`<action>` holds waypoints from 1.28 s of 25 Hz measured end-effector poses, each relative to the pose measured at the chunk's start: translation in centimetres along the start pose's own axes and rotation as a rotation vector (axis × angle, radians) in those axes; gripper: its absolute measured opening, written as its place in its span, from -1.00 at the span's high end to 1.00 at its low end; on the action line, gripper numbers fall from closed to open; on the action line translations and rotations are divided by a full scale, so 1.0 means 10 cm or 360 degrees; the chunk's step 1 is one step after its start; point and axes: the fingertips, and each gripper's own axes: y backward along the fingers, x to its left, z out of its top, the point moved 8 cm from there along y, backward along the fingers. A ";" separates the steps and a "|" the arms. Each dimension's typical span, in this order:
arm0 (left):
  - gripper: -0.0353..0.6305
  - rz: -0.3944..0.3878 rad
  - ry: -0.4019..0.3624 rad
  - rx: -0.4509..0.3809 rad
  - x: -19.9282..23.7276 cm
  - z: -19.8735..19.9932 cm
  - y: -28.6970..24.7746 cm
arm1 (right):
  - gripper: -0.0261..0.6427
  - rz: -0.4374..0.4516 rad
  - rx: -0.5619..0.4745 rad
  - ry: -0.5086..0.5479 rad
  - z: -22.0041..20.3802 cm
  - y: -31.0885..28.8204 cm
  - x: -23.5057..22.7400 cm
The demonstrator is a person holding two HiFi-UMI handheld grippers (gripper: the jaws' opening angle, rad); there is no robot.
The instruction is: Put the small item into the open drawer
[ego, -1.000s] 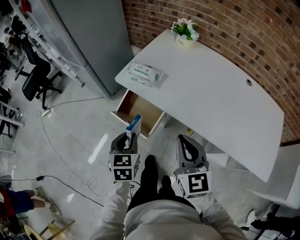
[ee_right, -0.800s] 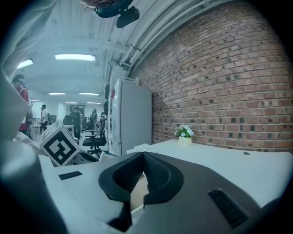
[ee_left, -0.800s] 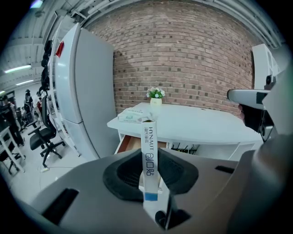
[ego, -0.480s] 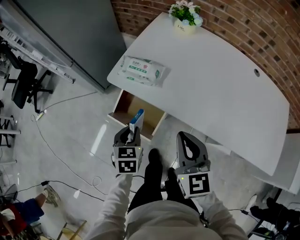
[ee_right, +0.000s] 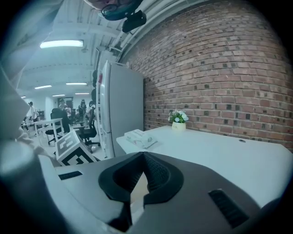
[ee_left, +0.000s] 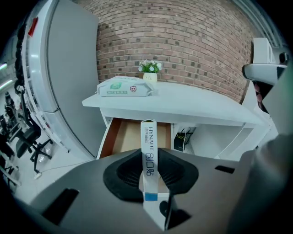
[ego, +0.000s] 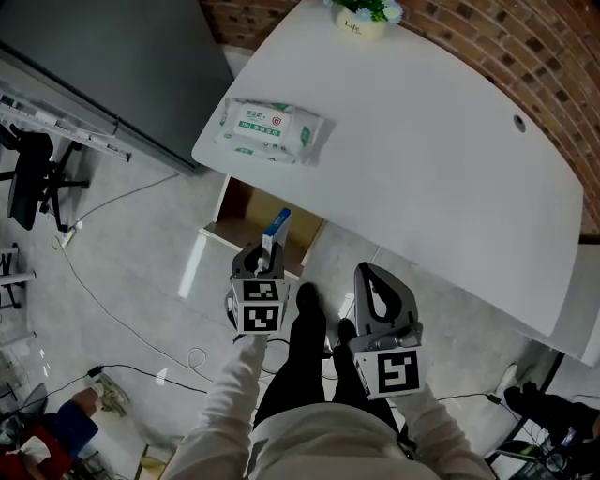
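The small item is a slim white and blue box (ego: 276, 228), standing upright between the jaws of my left gripper (ego: 265, 255), which is shut on it. In the left gripper view the box (ee_left: 148, 141) rises from the left gripper (ee_left: 149, 161) in front of the open drawer (ee_left: 126, 137). That wooden drawer (ego: 242, 208) sticks out from under the white desk (ego: 422, 159), and the box hovers over its near edge. My right gripper (ego: 378, 284) hangs to the right, shut and empty; its pads meet at the tip in the right gripper view (ee_right: 143, 157).
A pack of wipes (ego: 270, 131) lies on the desk's left end and a small flower pot (ego: 361, 19) stands at its far edge. A grey cabinet (ego: 103, 56) stands to the left. Cables (ego: 122, 328) run over the floor. The person's legs are between the grippers.
The left gripper with the box has come closer to the drawer, and the box now overlaps its near edge. The desk has slid down the view. The right gripper keeps its place.
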 end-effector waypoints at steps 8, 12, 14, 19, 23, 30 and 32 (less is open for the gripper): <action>0.60 -0.0035 -0.0030 0.0077 -0.02 -0.12 -0.34 | 0.84 -0.0037 0.0025 -0.0031 -0.09 -0.12 -0.03; 0.60 -0.0036 -0.0038 0.0120 0.01 -0.17 -0.49 | 0.84 -0.0037 0.0033 -0.0028 -0.10 -0.18 -0.03; 0.60 -0.0039 -0.0051 0.0141 0.03 -0.18 -0.57 | 0.84 -0.0036 0.0030 -0.0027 -0.09 -0.21 -0.02; 0.60 -0.0048 -0.0065 0.0210 0.05 -0.23 -0.78 | 0.84 -0.0042 0.0043 -0.0034 -0.10 -0.24 -0.01; 0.60 -0.0067 -0.0102 0.0257 0.05 -0.27 -0.93 | 0.84 -0.0048 0.0050 -0.0024 -0.12 -0.26 -0.02; 0.60 -0.0076 -0.0156 0.0323 0.04 -0.36 -1.11 | 0.84 -0.0049 0.0063 -0.0031 -0.15 -0.24 0.01; 0.60 -0.0069 -0.0164 0.0346 0.04 -0.40 -1.18 | 0.84 -0.0047 0.0061 -0.0025 -0.16 -0.25 0.02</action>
